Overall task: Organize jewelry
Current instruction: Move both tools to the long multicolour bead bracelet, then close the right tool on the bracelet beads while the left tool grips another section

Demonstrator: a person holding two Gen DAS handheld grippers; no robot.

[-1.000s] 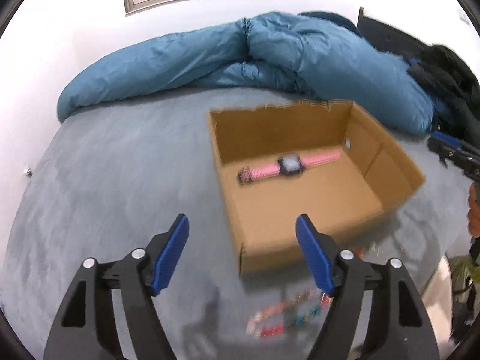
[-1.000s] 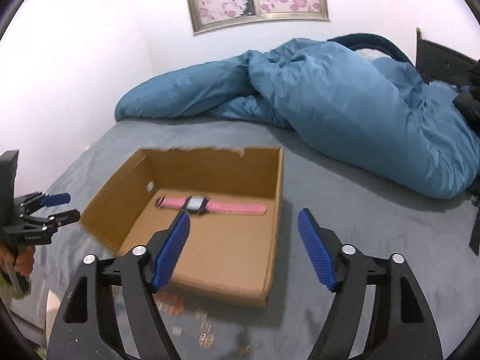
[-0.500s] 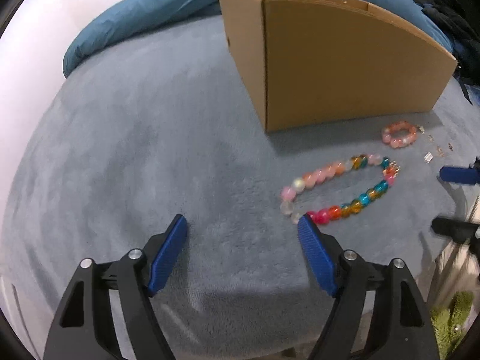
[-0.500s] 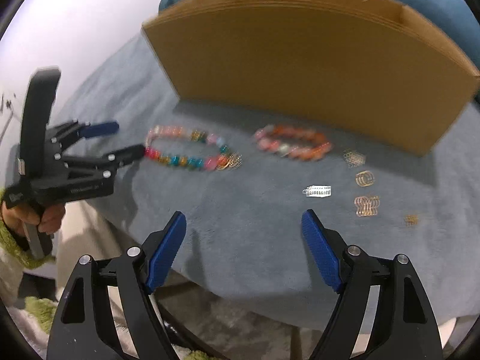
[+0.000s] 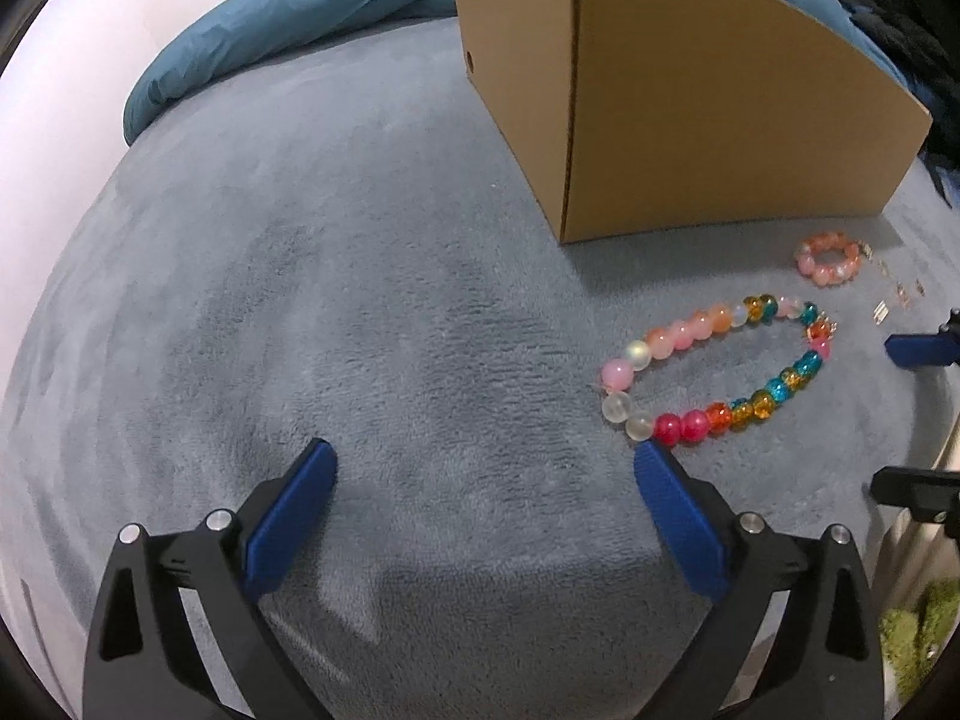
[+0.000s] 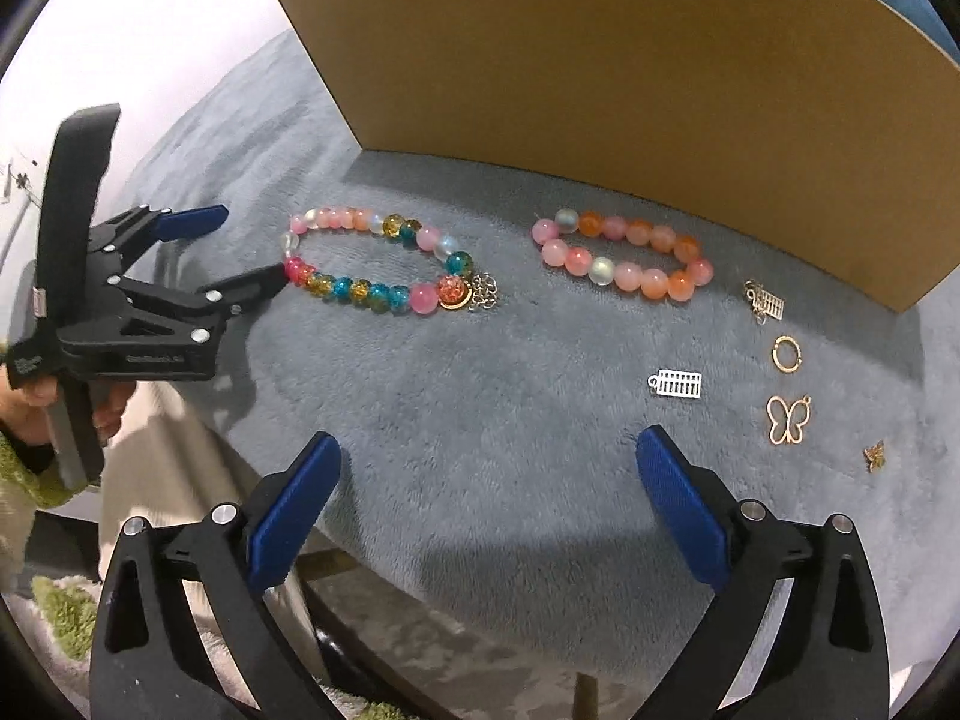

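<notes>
Two beaded bracelets on the grey-blue plush blanket [image 6: 480,420], both ahead of the right gripper [image 6: 489,468]. Multicolour bracelet [image 6: 384,264] ahead and left of that claw, flattened into a long oval, long axis running left to right, gold charm and small chain [image 6: 483,294] at its right end, left end touching or just short of one finger of the left gripper [image 6: 237,252]; hard to tell which. Pink-orange bracelet [image 6: 624,258] ahead and slightly right, also stretched left to right, just in front of the cardboard box [image 6: 600,90] wall. Small charms further right: silver abacus charm [image 6: 678,384] just ahead of the right finger, gold abacus charm [image 6: 765,303], gold ring [image 6: 786,354], butterfly outline [image 6: 787,420], tiny gold butterfly [image 6: 874,456].

From the left wrist view, same multicolour bracelet [image 5: 720,372] ahead and right of the left gripper [image 5: 483,462], its near red beads just beyond the right fingertip; pink-orange bracelet [image 5: 828,258] beyond, near the box [image 5: 690,108] corner. Right gripper's fingertips [image 5: 918,351] at the far right edge.

Both claws spread wide, gripping nothing. Bare blanket straight ahead and left of the left claw; blanket edge close under both claws; blue duvet [image 5: 270,30] well beyond.
</notes>
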